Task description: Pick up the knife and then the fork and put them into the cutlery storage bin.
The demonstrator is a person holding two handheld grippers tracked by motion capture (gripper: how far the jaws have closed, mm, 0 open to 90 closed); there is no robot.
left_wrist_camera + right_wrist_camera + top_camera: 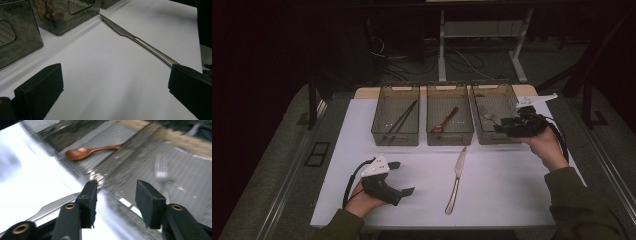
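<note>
From above, my table [362, 200] is a white sheet under dim light, with dark floor, cables and a desk frame [482, 35] behind it. Three smoky bins stand in a row at its far edge. The knife [456, 180] lies bare on the white, just in front of the middle bin [450, 134]. My left gripper [401, 178] rests well left of the knife, jaws wide apart and empty. My right gripper [504, 125] hovers over the right bin [486, 136], jaws parted and empty.

In my left gripper view, the knife [140, 40] runs across bare white beside the bins.

In my right gripper view, a fork [162, 176] lies in the right bin, a wooden spoon [85, 152] in the middle one.
</note>
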